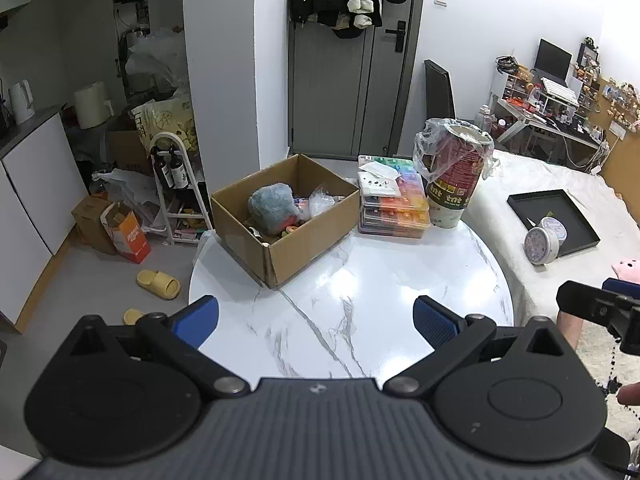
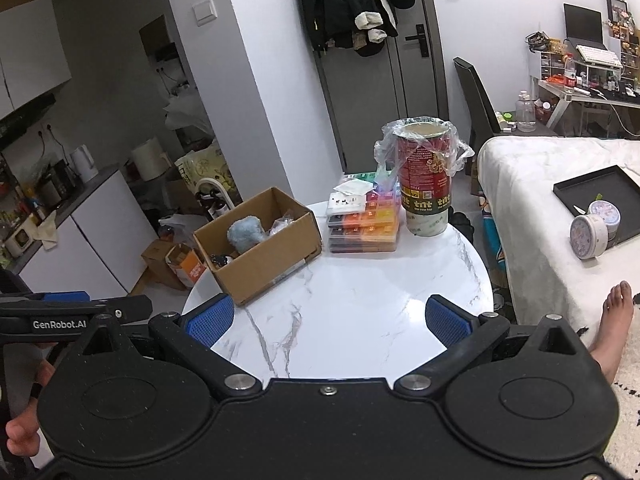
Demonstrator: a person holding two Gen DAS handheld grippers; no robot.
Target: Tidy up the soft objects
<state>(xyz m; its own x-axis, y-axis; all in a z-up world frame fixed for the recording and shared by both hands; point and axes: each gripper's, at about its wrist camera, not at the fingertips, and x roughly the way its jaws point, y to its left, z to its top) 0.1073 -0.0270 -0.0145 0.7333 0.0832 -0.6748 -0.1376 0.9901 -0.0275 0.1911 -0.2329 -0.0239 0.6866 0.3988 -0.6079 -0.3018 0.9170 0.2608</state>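
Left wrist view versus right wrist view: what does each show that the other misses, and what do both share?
Only the left wrist view shows the yellow slippers on the floor and a pink soft object at the right edge. Only the right wrist view shows a bare foot beside the bed and the kitchen counter clutter. Both show the cardboard box holding the blue plush, the stacked colourful cases, the bag-lined canister on the marble table, and the black tray on the bed. Both the left gripper and the right gripper are open and empty.
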